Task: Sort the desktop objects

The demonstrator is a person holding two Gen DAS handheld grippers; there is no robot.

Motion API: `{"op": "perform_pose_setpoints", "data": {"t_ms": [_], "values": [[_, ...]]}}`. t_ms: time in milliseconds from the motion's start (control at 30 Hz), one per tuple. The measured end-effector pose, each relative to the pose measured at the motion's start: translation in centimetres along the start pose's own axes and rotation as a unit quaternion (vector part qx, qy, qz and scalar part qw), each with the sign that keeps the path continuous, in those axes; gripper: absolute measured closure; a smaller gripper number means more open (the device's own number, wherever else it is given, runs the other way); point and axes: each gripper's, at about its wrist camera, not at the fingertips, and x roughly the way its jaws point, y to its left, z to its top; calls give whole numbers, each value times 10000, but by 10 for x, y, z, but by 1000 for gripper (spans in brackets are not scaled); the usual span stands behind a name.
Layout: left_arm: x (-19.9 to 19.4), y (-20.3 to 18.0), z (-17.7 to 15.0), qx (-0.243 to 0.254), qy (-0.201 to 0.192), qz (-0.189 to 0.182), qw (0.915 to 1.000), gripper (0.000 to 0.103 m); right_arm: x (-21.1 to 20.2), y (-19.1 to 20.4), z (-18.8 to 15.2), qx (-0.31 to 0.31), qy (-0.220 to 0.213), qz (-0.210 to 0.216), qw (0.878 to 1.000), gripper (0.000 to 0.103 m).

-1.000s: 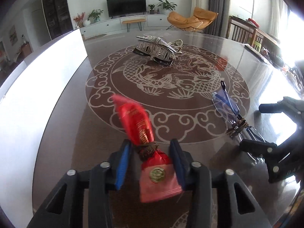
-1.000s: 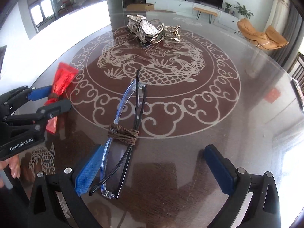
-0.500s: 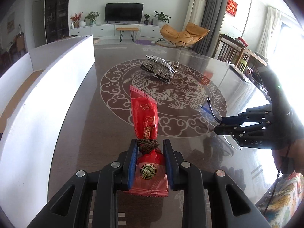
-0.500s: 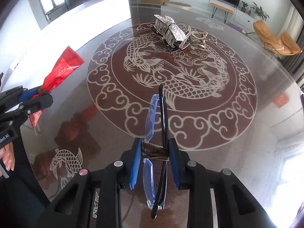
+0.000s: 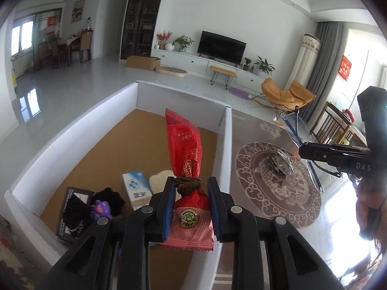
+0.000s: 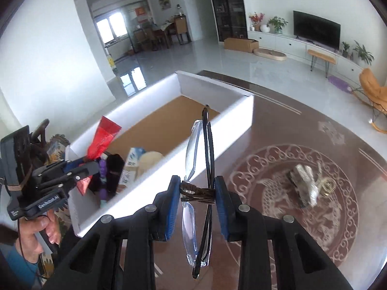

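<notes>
Left gripper (image 5: 189, 205) fingers clamp red packet (image 5: 186, 159) above box (image 5: 226, 145); right gripper (image 6: 197, 200) fingers pinch glasses (image 6: 199, 157) over bench (image 6: 302, 133). Lower each inside the walls before releasing.

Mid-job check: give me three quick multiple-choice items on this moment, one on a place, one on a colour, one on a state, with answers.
1. Where is the silver hair clip?
A. on the table's round pattern
B. in the box
C. in the jaws

2. What colour is the snack packet in the left gripper?
A. green
B. red
C. yellow

3. The right gripper is:
A. empty and wide open
B. out of view
C. shut on the folded glasses

Answers: 1 A, it lies on the patterned table; 2 B, the wrapper is red; 3 C, both pads press the glasses.
</notes>
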Motion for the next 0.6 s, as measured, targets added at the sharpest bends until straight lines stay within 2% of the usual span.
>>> {"op": "perform_pose_setpoints", "data": {"t_ms": [67, 167, 267, 333, 400, 433, 467, 500, 600], "values": [[5, 34, 3, -331, 139, 272, 9990, 77, 21, 38, 19, -109, -69, 342, 9993, 74], [16, 69, -4, -703, 394, 672, 9945, 77, 64, 87, 31, -226, 13, 755, 9969, 74], [32, 82, -18, -817, 662, 927, 9901, 76, 112, 120, 24, -223, 319, 955, 9947, 73], [42, 86, -26, -879, 849, 1061, 9868, 72, 141, 134, 16, -225, 593, 968, 9933, 72], [46, 87, -32, -944, 868, 1038, 9863, 59, 163, 138, 6, -213, 846, 950, 9916, 60], [43, 84, -34, -883, 757, 1011, 9880, 55, 167, 136, 2, -158, 886, 947, 9914, 42], [41, 81, -35, -845, 694, 1052, 9884, 42, 165, 132, 0, -90, 821, 974, 9918, 30], [37, 77, -35, -829, 596, 1078, 9889, 31, 158, 127, -3, -24, 666, 1014, 9926, 28], [21, 61, -32, -750, 194, 990, 9921, 29, 120, 101, -17, 30, 115, 919, 9957, 23]]}}
